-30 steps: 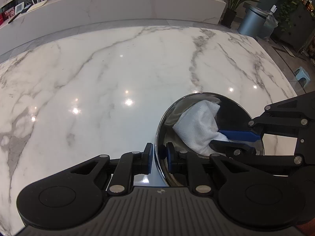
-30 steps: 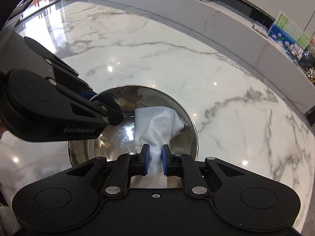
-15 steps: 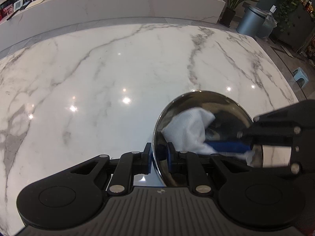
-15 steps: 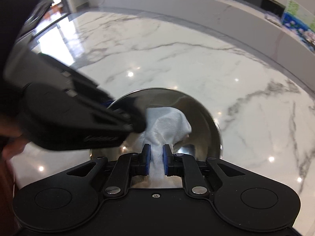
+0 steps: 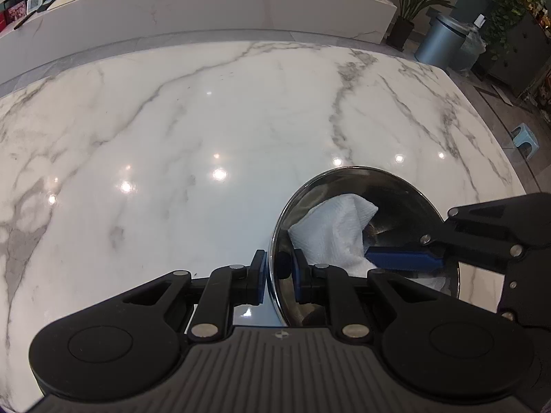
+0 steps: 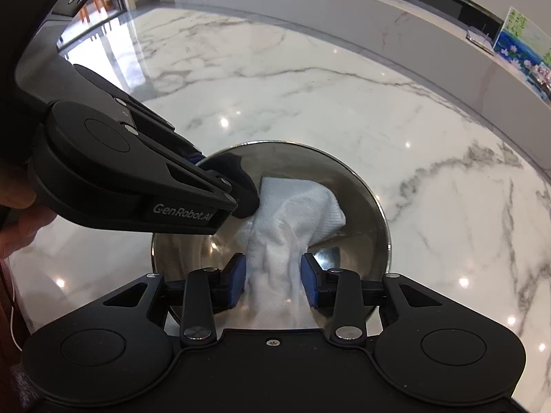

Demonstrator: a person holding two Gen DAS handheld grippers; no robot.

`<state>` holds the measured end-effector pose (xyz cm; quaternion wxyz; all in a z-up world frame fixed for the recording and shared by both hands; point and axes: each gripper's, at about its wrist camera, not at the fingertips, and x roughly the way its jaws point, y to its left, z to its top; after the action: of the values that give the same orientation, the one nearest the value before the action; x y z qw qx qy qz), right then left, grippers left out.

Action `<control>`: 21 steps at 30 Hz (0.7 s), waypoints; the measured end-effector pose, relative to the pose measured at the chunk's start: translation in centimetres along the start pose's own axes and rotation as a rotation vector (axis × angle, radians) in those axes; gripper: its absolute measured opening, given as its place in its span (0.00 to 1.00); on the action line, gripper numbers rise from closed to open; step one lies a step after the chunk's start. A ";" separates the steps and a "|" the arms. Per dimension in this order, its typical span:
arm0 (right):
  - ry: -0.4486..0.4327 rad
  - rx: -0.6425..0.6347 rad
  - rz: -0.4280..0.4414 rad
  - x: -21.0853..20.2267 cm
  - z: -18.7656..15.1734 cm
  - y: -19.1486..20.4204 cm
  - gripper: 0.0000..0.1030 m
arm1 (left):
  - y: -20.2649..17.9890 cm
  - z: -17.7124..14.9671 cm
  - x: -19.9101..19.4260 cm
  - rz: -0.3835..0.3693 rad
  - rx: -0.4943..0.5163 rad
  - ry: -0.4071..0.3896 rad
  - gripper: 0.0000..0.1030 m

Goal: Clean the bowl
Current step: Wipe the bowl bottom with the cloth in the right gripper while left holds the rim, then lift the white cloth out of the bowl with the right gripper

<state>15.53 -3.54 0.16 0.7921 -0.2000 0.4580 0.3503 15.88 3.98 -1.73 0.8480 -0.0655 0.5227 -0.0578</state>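
The bowl (image 5: pixel 396 189), a polished steel one, is seen near the right edge of the table (image 5: pixel 206 130), a white marble top with grey veins; it appears tipped up on its side rather than flat, its mouth turned toward the right gripper; a crumpled white cloth (image 6: pixel 292 213) lies inside it against the wall, one end drawn down toward the near rim.

The bowl's near rim is gripped by the left gripper (image 5: pixel 278 270); one blue pad is set outside the wall and one inside, both pressed on the thin metal edge; in the right wrist view this gripper is seen reaching in from the left, and the white lettering "GenRobot.AI" can be read on its black side.

The right gripper (image 6: pixel 273 277) is held over the bowl's mouth; its jaws have just been opening, and the cloth's gathered end is seen between the blue pads (image 6: pixel 237 277), which now stand apart at its sides and no longer pinch it.

Part of a hand (image 6: pixel 20 220) is visible at the left edge of the right wrist view.

Beyond the table a long marble counter (image 5: pixel 206 3) is seen; a grey bin (image 5: pixel 439 39) and potted plants stand at the far right.
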 end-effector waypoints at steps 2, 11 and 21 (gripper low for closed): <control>-0.011 0.012 -0.013 -0.2 0.0 -0.1 0.17 | 0.0 0.0 -0.1 0.005 0.004 -0.002 0.13; -0.094 0.064 -0.061 -2.8 -0.5 -0.5 0.15 | 0.4 -0.2 -1.3 0.005 -0.022 -0.045 0.30; -0.238 0.159 -0.166 -8.2 -2.1 -1.8 0.15 | -1.2 -1.0 -2.1 0.017 0.019 -0.072 0.33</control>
<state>12.91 -9.09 6.20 0.8804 -0.1310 0.3690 0.2677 13.99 3.12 -0.18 0.8675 -0.0550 0.4916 -0.0533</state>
